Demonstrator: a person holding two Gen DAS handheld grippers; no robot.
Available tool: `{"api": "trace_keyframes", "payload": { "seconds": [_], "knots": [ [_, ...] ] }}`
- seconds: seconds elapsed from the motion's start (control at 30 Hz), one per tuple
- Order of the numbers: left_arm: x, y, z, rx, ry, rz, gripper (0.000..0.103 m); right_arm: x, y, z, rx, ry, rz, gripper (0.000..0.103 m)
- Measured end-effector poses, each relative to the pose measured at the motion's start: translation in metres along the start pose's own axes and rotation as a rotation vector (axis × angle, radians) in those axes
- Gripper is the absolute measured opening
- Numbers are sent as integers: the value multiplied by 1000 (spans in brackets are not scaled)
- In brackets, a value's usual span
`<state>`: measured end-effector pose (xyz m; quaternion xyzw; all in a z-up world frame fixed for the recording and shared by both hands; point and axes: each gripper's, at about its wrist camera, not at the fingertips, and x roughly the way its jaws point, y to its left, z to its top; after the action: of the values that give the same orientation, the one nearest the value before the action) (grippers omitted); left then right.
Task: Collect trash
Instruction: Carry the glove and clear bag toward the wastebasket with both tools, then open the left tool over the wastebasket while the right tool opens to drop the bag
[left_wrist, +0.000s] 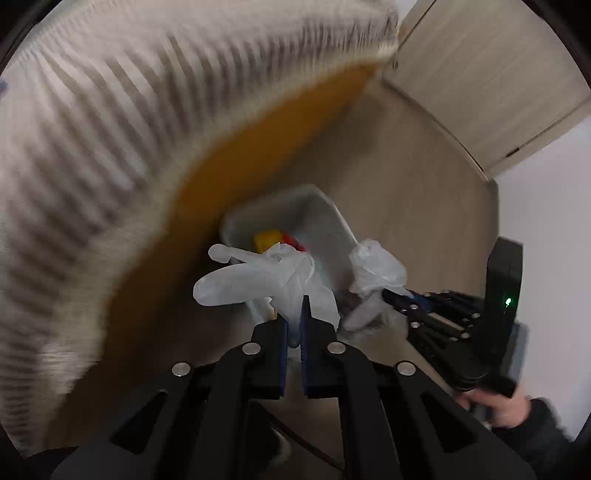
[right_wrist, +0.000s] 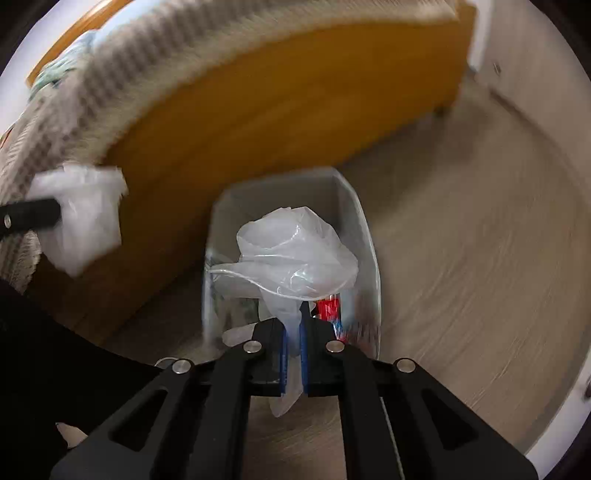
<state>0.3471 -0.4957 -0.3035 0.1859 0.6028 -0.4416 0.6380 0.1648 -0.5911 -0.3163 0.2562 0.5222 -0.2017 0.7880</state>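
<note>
Black linkage arms fill the foreground of both wrist views. Beyond them, the bed (right_wrist: 280, 110), an orange wooden frame under a striped cover, spans the upper field. Wood-pattern flooring (right_wrist: 461, 240) lies below it. The grey waste bin (right_wrist: 365, 236) stands on the floor just beside the bed frame, holding yellow and red scraps. Left gripper (left_wrist: 294, 306): jaws narrow, clamped on a translucent disposable glove (left_wrist: 255, 277) suspended above the bin. Right gripper (right_wrist: 293, 314): jaws narrow, clamped on a second translucent glove (right_wrist: 295, 254) hanging over the bin opening. A hand (left_wrist: 498, 406) grips the right tool's handle.
</note>
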Motion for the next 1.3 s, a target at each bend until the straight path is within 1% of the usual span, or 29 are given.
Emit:
{"api": "trace_keyframes", "payload": {
  "seconds": [0.03,0.07,0.13,0.17,0.27,0.3,0.33,0.4,0.53,0.63,0.67,0.7,0.73,0.77,0.87,0.9,0.93,0.97,1.0,1.03,1.07,1.1,1.17,1.27,1.3],
  "knots": [
    [16,1,4,-19,49,-26,3,4,-4,-5,23,5,8,5],
    [30,0,7,-21,91,-27,3,7,-7,-7,38,8,17,5],
    [63,-5,13,23,149,33,3,12,-13,-13,71,16,35,5],
    [83,-6,14,32,192,65,3,14,-14,-15,78,16,38,5],
    [126,-4,10,59,302,109,3,17,-19,-17,85,15,29,5],
    [147,-6,4,89,350,150,3,19,-24,-19,87,15,28,5],
    [153,4,-7,99,373,168,3,21,-27,-19,94,19,28,5],
    [173,2,-14,117,418,185,3,25,-32,-17,111,23,30,5],
    [200,3,-21,134,455,197,3,38,-44,-17,121,47,31,5],
    [216,3,-27,141,486,217,5,47,-44,-13,111,64,24,5],
    [221,5,-27,132,501,221,9,49,-44,-13,108,67,22,5],
    [225,4,-24,118,512,220,20,52,-43,-11,100,73,20,5],
    [225,-1,-28,104,514,220,27,53,-41,-9,93,75,18,5],
    [223,-1,-27,88,508,219,36,54,-40,-8,88,75,14,5],
    [210,7,-17,31,473,198,43,61,-38,0,73,76,6,5],
    [203,11,-12,0,458,201,45,64,-37,5,66,75,3,5],
    [191,15,-6,-29,433,223,46,68,-36,11,54,76,-3,5],
    [180,18,-1,-50,405,240,47,71,-34,15,44,76,-11,5],
    [164,21,5,-73,357,253,52,76,-31,24,23,75,-22,5],
    [145,23,12,-80,307,253,56,80,-28,31,7,77,-26,5],
    [131,23,15,-81,275,245,64,83,-25,36,-9,78,-31,5],
    [108,25,19,-81,223,238,68,89,-19,45,-33,84,-43,5],
    [79,30,19,-101,152,241,71,96,-10,55,-58,92,-41,5],
    [50,38,13,-146,98,212,72,114,10,68,-75,135,16,5],
    [40,39,12,-145,73,205,72,120,17,71,-81,149,36,9]
  ]
}}
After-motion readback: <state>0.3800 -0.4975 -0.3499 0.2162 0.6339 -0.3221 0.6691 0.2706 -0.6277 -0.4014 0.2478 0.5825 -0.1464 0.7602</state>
